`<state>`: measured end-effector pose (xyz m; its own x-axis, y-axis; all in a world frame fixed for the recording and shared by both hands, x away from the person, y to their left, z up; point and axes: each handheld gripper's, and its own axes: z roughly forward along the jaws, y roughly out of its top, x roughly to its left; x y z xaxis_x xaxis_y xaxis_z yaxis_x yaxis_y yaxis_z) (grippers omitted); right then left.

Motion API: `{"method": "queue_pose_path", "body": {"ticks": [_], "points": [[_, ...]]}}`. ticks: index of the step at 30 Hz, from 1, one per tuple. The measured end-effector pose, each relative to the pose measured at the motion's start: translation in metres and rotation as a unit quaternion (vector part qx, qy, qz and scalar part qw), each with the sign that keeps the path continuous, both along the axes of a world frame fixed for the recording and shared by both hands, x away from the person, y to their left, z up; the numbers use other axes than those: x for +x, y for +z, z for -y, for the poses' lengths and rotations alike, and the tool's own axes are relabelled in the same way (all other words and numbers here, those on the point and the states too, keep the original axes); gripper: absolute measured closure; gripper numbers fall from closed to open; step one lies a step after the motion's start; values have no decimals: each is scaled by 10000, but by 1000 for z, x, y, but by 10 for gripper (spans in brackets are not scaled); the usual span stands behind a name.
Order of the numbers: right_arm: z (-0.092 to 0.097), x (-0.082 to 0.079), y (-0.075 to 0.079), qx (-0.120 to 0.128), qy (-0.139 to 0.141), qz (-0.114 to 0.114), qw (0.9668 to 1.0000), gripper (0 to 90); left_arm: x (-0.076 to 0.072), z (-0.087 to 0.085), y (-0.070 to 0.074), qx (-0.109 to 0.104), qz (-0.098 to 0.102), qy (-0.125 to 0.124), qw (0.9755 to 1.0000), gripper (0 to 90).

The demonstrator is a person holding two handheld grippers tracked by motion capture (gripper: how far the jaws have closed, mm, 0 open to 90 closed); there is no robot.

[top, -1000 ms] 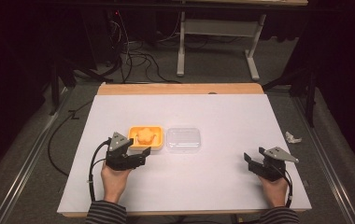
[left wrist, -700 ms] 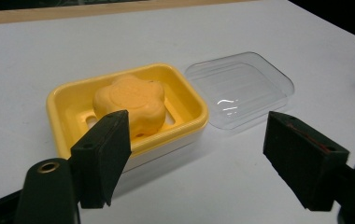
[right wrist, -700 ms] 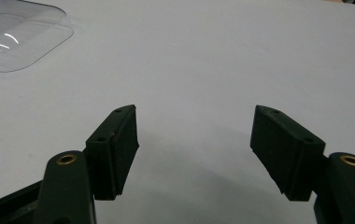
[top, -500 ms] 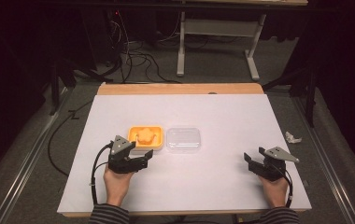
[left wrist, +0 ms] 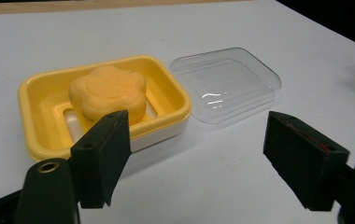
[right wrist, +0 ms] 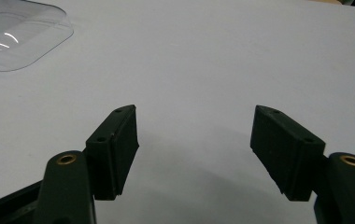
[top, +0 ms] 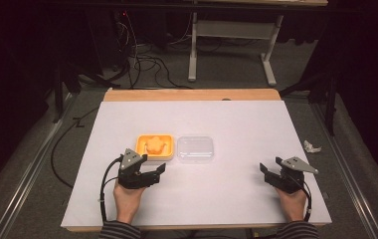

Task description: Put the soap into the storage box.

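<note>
A dim room with cables on the floor surrounds a white-topped table (top: pixel 236 124), lit from above. At its near edge a person holds a gripper in each hand.

The left gripper (top: pixel 158 171) sits just short of a yellow soap dish (top: pixel 154 147), its jaws standing apart with nothing between them. In the left gripper view the dish (left wrist: pixel 40 93) lies straight ahead and slightly to the left of the gap, near but not touching the pads, its long axis running across the line of the jaws. A flower-shaped orange soap (left wrist: pixel 108 93) rests inside on the slotted insert. Just beside the dish, on its right and about touching its rim, lies a clear plastic lid (left wrist: pixel 227 84), also lying crosswise, upside down as far as I can tell.

The right gripper (top: pixel 267 171) waits well apart at the right side of the table, its jaws likewise spread and empty; from its own view the lid (right wrist: pixel 17 37) shows far off at the upper left.

So the left hand is plainly the nearer one to both dish and lid. I'd judge that any reach for the lid needs a short move forward and to the right.
</note>
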<state>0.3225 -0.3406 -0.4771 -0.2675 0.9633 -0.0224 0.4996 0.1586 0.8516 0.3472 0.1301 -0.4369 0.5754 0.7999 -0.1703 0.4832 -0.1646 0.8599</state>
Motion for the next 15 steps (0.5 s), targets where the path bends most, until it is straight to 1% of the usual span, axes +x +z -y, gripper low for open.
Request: {"method": "queue_pose_path", "body": {"ticks": [3,5,10,15], "points": [[0,0,0,4,15,-7,10000,327,1,1,-1,33,-15,-52,10000,235],[0,0,0,-3,9,0,10000,327,4,2,-3,75,-82,-92,9999,234],[0,0,0,8,6,8,10000,326,2,8,-6,180,-58,-148,9997,234],[0,0,0,8,8,4,10000,327,1,13,-10,223,-96,-212,9995,232]]}}
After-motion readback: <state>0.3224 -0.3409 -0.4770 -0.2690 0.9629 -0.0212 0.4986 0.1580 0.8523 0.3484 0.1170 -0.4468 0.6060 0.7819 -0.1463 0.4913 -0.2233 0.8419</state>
